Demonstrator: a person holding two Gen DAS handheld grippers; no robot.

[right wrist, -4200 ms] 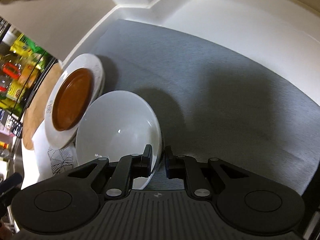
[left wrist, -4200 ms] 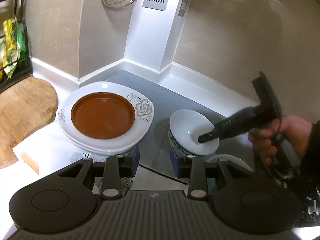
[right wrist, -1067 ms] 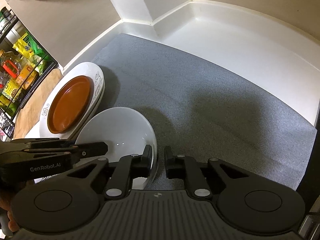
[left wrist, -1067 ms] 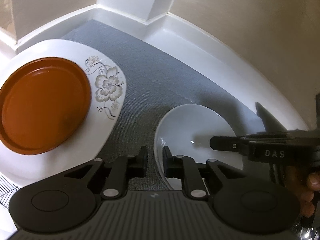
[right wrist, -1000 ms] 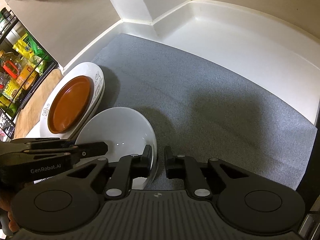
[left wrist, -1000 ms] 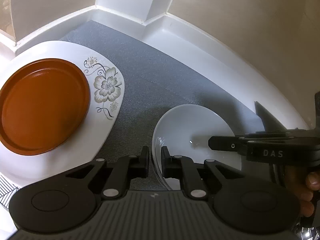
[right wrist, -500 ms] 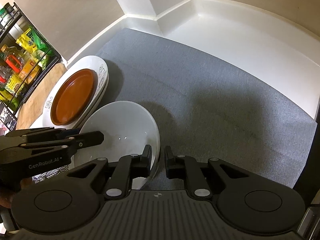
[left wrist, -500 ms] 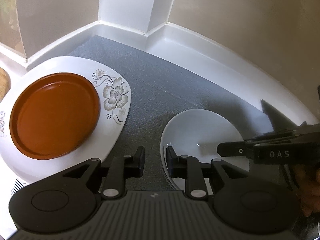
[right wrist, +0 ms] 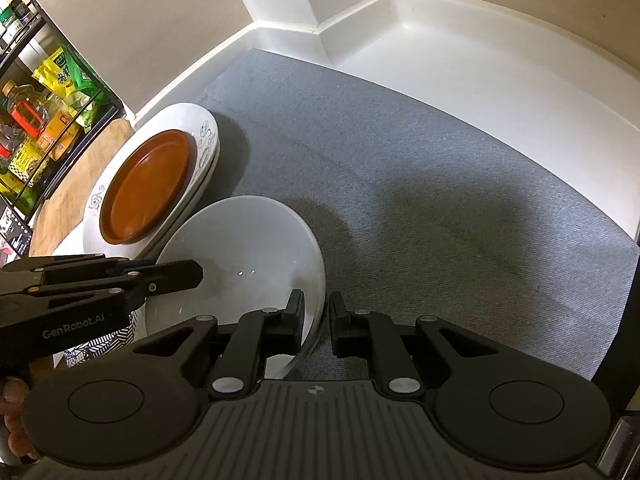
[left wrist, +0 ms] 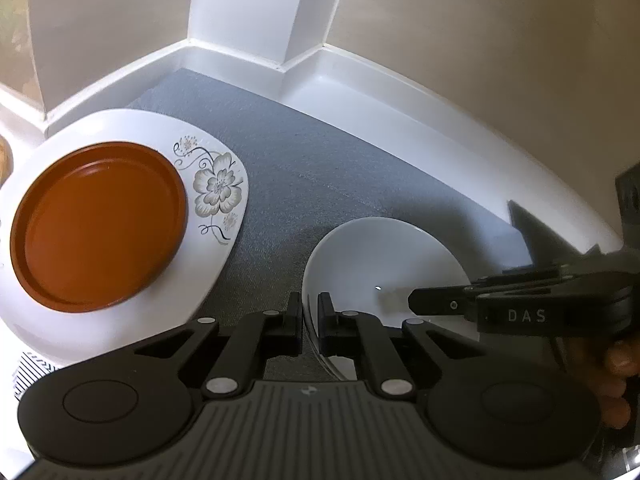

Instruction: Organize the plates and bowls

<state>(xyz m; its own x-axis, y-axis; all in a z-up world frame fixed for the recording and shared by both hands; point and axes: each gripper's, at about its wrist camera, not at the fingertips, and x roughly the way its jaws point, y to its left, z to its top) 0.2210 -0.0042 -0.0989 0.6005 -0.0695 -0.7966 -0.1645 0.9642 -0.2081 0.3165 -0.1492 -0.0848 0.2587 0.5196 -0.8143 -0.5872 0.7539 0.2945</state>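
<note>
Left tongs [left wrist: 309,322]: pinching the near-left rim of the white bowl [left wrist: 384,264], one finger inside the rim, one outside.
Right tongs [right wrist: 316,320]: pinching the opposite rim of the same bowl [right wrist: 244,256]; inner finger in the bowl, outer finger over the mat.
White bowl: held between both tongs above the grey mat [right wrist: 420,184], tilted in the right wrist view; whether its base touches the mat cannot be told. Inside glossy, small light glint.
Brown plate [left wrist: 98,226]: round, lying on the white flowered plate [left wrist: 218,190], left of the bowl and just beside it.
Flowered plate: top of a small stack of white plates [right wrist: 208,160], seen edge-on from the right wrist view; stack sits at the mat's left edge.
Bench [right wrist: 460,68]: white, raised lip along the wall, grey mat covering the middle.
Far left: wooden board [right wrist: 68,192] beside the plates; black wire rack [right wrist: 44,80] with packets and bottles behind it.
Patterned cloth [right wrist: 100,344]: black-and-white, under the left tongs' body.
</note>
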